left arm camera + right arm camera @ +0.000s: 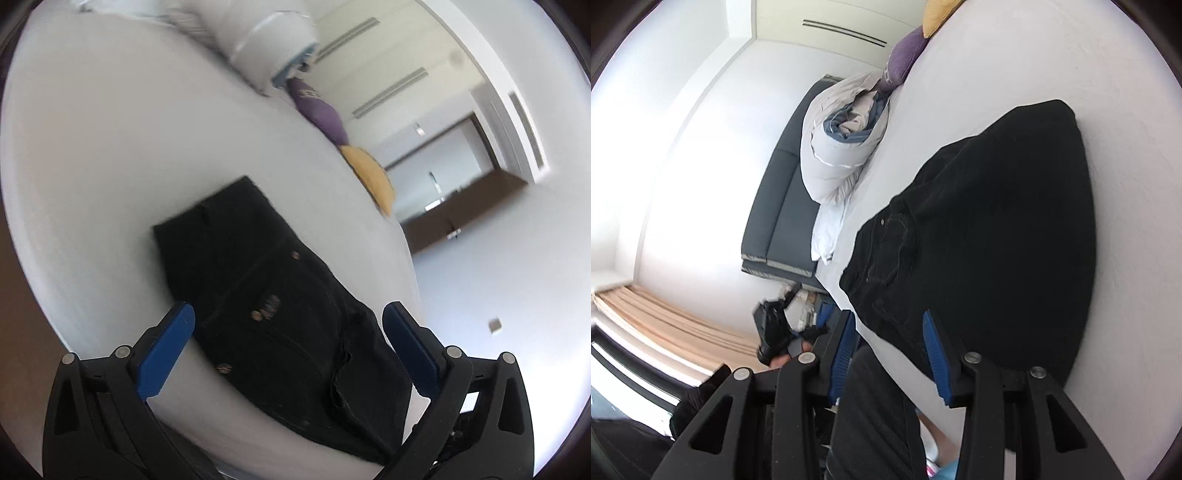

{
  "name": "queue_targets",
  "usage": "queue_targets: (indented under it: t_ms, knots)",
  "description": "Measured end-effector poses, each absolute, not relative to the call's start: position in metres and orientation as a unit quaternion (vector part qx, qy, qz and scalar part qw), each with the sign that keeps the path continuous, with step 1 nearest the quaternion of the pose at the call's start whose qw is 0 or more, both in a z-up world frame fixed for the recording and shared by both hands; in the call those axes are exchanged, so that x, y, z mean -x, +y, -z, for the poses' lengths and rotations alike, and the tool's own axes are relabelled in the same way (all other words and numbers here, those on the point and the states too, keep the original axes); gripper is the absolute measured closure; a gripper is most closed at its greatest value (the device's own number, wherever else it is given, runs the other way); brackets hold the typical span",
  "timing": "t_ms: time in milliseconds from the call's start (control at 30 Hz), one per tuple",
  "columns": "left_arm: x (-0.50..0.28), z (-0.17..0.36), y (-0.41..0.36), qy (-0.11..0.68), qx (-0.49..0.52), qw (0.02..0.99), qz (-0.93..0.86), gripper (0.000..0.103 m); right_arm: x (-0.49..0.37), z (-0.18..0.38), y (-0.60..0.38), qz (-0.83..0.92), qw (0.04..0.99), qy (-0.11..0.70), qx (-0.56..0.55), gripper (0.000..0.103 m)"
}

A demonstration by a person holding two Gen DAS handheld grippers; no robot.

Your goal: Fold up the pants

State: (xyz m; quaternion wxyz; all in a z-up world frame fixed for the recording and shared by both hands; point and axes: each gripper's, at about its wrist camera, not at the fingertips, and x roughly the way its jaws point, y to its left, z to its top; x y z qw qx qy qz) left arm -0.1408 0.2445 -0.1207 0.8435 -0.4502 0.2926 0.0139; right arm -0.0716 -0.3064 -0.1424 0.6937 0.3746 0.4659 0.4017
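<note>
Black pants (273,295) lie folded in a compact stack on the white bed (110,166); a back pocket with rivets faces up. My left gripper (288,325) is open, its blue fingers (166,350) standing either side of the near end of the pants, above them and holding nothing. In the right wrist view the pants (990,240) fill the middle of the bed (1108,74). My right gripper (888,332) is open and empty, just short of the near edge of the pants. The left gripper (775,325) shows there at lower left, blurred.
A rolled grey duvet (834,147) lies along the bed's far side, with a purple cushion (317,107) and a yellow cushion (373,177) beside it. A dark sofa (783,206) stands against the wall. Wooden floor (665,321) lies beyond the bed edge.
</note>
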Motion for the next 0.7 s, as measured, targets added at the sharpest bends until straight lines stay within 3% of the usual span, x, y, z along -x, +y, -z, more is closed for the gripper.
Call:
queue_targets:
  t_ms: [200,467,567,667,700]
  knots:
    - [0.151,0.158,0.301,0.28,0.534,0.798,-0.021,0.001,0.046,0.161,-0.303,-0.372,0.675,0.483,-0.417,0.06]
    - [0.122,0.201,0.31,0.301,0.573,0.762,0.015,0.005,0.039,0.179,-0.302,-0.351,0.669,0.503,-0.42,0.063]
    - [0.114,0.206,0.31,0.3,0.579,0.758,0.023,0.014,0.037,0.181,-0.304,-0.349,0.667,0.505,-0.422,0.063]
    - [0.101,0.212,0.316,0.298,0.598,0.744,0.021,0.033,0.036,0.183,-0.304,-0.349,0.668,0.507,-0.419,0.063]
    - [0.098,0.215,0.318,0.3,0.602,0.74,0.018,0.045,0.036,0.183,-0.306,-0.348,0.667,0.507,-0.42,0.063]
